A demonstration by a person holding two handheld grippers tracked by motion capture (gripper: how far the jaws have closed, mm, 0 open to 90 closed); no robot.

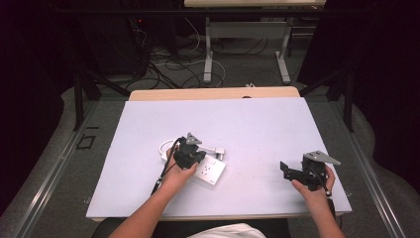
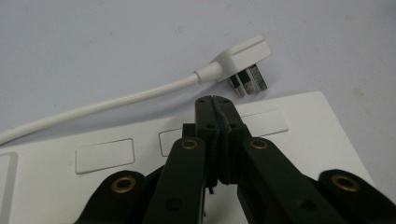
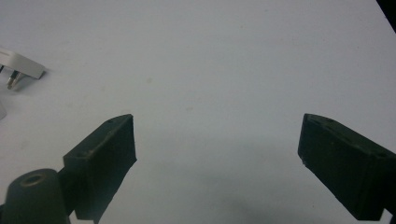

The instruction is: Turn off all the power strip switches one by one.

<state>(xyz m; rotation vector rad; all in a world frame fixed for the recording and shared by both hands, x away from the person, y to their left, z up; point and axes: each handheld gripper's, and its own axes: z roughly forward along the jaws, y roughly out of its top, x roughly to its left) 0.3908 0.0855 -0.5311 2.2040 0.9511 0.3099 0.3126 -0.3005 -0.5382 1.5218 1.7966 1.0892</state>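
A white socket panel lies flat on the white mat, with rectangular rocker switches on its face. Just beyond its far edge a white three-pin plug lies on its side, and its white cable trails off to the left. My left gripper is shut with nothing between its jaws, its tips over the panel's far edge close to the plug pins. In the high view the left gripper sits on the panel's left end. My right gripper stands open over bare mat, far right of the panel.
The white mat covers a wooden table. The plug shows at the left edge of the right gripper view. Beyond the table are another table's legs and loose cables on the floor.
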